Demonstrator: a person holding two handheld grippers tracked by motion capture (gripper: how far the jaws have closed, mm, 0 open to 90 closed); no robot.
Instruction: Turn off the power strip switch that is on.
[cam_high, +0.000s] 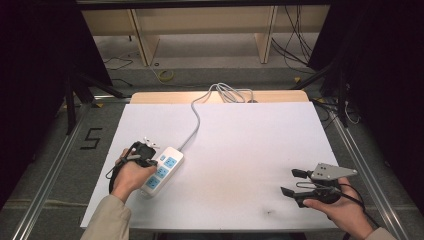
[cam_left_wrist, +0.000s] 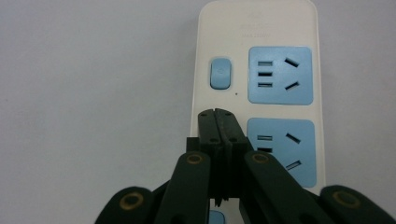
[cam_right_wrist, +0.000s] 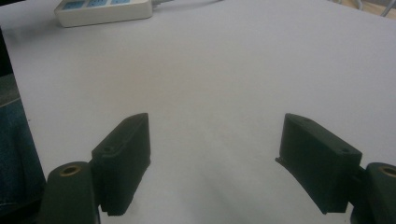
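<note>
So the white power strip (cam_high: 162, 171) sits near the left edge of the white board (cam_high: 235, 150), angled, with its grey cord (cam_high: 196, 117) running off toward the far side and coiling up past the board's back edge. In the left gripper view I count two full blue sockets plus a sliver of a third at the bottom, and one blue rocker switch (cam_left_wrist: 220, 73) next to the top socket. There's faint embossed writing above that socket, way too pale to read.

The left gripper (cam_high: 145, 159) is right over the strip, jaws pressed together with no gap and nothing between them, tips hovering over the strip's left edge just below the switch. Can't tell if they're actually touching it.

The right gripper (cam_high: 294, 182) is well apart, down at the near right corner, jaws spread wide with nothing in them, just bare board underneath.

The board lies on a wooden table (cam_high: 150, 97) inside a metal frame, dark curtains either side, cables on the floor, and a black "5" (cam_high: 91, 138) taped on the grey floor to the left.
</note>
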